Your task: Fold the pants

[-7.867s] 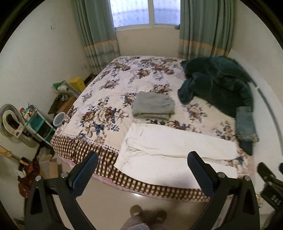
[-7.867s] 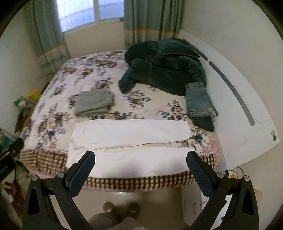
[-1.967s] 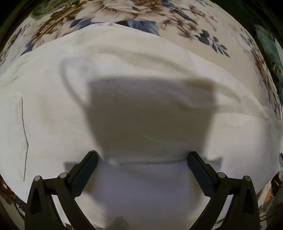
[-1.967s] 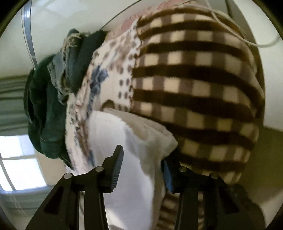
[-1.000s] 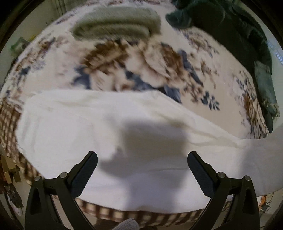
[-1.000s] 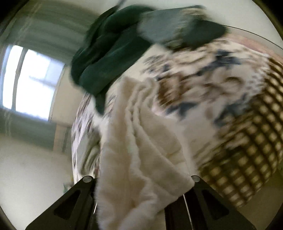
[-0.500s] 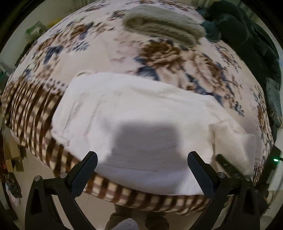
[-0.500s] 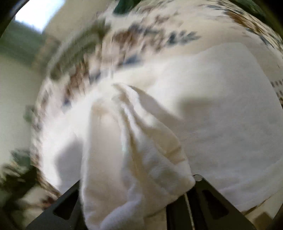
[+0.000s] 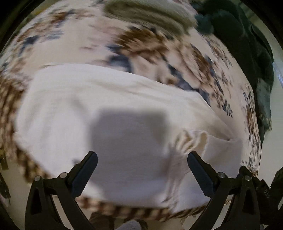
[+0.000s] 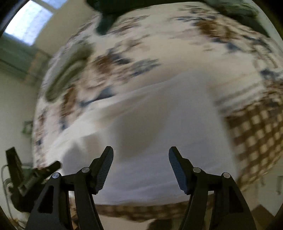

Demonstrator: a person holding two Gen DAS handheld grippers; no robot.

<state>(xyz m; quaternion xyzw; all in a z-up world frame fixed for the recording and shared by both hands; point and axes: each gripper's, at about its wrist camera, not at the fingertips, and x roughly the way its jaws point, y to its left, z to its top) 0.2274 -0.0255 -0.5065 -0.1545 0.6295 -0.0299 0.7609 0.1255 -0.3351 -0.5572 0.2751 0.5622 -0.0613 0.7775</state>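
Observation:
The white pants (image 9: 99, 109) lie folded along the near edge of the floral bed (image 9: 70, 46); their frayed leg hems (image 9: 191, 139) lie on top at the right. My left gripper (image 9: 142, 171) is open and empty just above the pants. My right gripper (image 10: 140, 164) is open and empty over the white pants (image 10: 159, 134). The right wrist view is blurred by motion. The left gripper's body (image 10: 30, 178) shows at the lower left of that view.
A folded grey garment (image 9: 150, 12) lies further back on the bed and shows blurred in the right wrist view (image 10: 67, 70). A dark green coat (image 9: 247, 39) is piled at the back right. The checked bed skirt (image 10: 254, 127) hangs over the edge.
The right gripper carried the leg hems over onto the pants, let them go and opened. The left gripper stayed open above the pants and shifted slightly.

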